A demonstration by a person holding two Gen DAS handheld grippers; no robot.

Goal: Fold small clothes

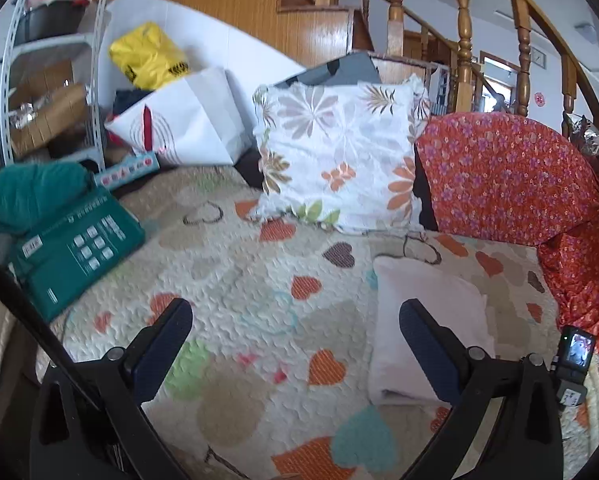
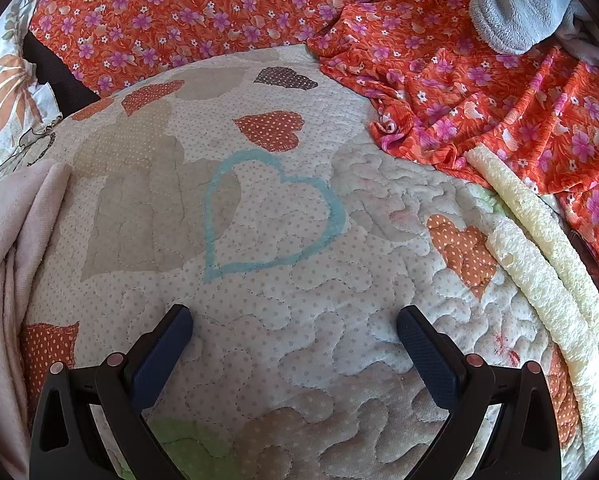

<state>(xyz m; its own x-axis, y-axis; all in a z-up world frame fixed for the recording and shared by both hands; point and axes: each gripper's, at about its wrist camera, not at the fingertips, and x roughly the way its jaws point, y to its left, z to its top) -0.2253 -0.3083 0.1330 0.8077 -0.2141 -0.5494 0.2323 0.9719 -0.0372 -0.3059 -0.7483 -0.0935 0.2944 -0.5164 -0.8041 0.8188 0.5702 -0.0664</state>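
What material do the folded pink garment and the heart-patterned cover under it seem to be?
Folded pink garment: probably soft knit cotton, matte, with fine ribbing visible in the right wrist view. Heart-patterned cover: quilted fabric, likely padded cotton; its stitched lines look puffy.

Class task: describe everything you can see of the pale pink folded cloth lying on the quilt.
The pale pink folded cloth looks soft and plain, folded into a neat rectangle with stacked layers showing at its near edge. It lies flat on the heart-patterned quilt, in front of the floral cushion. The open left gripper has one finger overlapping it in view; contact is unclear.
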